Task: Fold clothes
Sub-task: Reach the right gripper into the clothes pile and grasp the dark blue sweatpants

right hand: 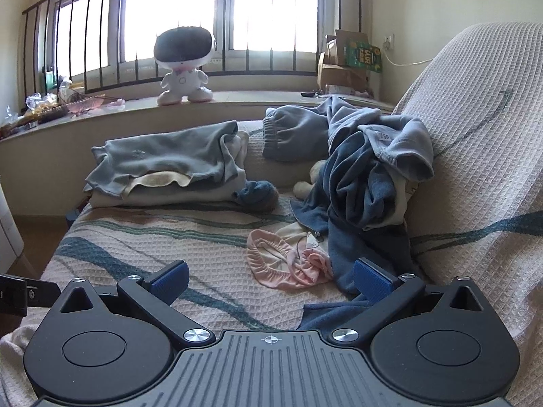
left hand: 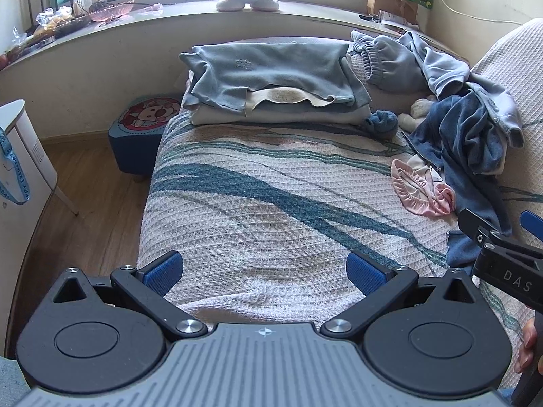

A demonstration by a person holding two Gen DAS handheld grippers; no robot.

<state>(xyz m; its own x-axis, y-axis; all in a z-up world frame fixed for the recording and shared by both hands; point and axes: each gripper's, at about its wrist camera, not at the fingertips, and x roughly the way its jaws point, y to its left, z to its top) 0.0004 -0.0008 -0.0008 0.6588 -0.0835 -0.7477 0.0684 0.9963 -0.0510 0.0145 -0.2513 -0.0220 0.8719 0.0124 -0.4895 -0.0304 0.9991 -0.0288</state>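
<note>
Both of your tools are wide open and hold nothing. The left tool [left hand: 264, 271] hangs over bare bed cover [left hand: 271, 203]. The pink garment [right hand: 288, 264] lies just ahead of your right tool [right hand: 269, 279]. Pinch one edge only, then lift slowly.

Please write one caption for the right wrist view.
Open right gripper faces unfolded clothes beside a folded stack.

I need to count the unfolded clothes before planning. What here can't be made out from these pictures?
- Heap of clothes, both views: the garments overlap, so their number is unclear.
- Folded stack, both views: lower layers covered by the top piece.
- Small pale item, right wrist: half hidden behind the heap.
</note>
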